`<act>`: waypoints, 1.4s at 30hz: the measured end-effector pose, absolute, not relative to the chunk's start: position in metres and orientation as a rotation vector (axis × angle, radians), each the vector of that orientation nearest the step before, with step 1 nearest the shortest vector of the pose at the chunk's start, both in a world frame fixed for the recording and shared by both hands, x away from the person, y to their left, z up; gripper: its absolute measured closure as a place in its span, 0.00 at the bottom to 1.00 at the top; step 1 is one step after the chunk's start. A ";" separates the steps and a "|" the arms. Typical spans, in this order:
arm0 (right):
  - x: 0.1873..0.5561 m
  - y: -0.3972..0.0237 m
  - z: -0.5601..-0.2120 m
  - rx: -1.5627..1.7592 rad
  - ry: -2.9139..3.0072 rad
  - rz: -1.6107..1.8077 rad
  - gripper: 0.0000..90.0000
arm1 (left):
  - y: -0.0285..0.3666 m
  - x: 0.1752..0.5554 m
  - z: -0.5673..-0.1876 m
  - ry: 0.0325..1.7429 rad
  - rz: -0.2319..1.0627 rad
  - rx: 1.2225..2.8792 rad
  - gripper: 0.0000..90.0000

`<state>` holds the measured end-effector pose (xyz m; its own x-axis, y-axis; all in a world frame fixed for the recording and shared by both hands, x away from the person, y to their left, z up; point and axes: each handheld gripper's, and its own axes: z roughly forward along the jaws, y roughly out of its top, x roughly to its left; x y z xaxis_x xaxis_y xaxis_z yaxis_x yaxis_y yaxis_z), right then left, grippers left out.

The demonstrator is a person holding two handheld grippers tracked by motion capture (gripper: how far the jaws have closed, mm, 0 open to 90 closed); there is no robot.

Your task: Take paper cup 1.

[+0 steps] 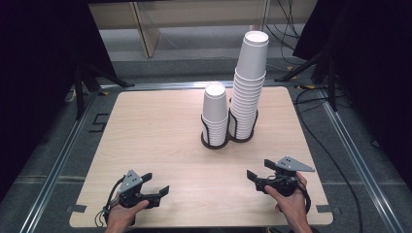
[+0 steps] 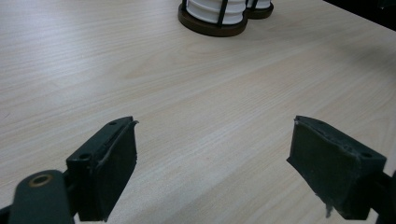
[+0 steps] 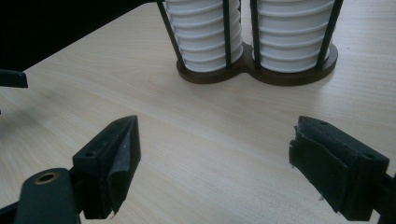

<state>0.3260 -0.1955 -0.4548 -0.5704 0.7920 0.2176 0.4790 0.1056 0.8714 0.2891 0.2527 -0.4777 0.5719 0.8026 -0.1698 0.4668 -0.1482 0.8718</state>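
Cups: tall stack of white paper cups [image 1: 248,82], light, crushable; grip top cup's sides gently.
Left tool [image 1: 154,188]: jaws apart, empty.
Right tool [image 1: 258,171]: jaws apart, empty.

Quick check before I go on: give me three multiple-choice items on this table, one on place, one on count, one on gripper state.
1. Where does the taller cup stack stand relative to the shorter cup stack in the high view?
A. To its right
B. To its left
C. On top of it

2. How many cup stacks sit in the dark holder?
A. One
B. Two
C. Four

3. How is the left hand-held gripper?
A. Shut on a cup
B. Open, with nothing between the jaws
C. Lying on its side in the holder

Key: 1 A, the tall stack rises at the right of the pair. 2 B, two ringed bays, each with one stack. 3 B, the left gripper view shows bare table between parted jaws.
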 end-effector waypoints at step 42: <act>0.343 -0.174 -0.428 1.122 2.045 1.540 0.17 | 0.254 0.289 -0.477 1.053 0.429 1.805 0.16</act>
<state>0.3433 -0.1735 -0.4276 -0.6278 0.7570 0.1808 0.3831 0.0983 0.9185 0.2890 0.2538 -0.4768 0.5644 0.8105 -0.1567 0.4703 -0.1597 0.8679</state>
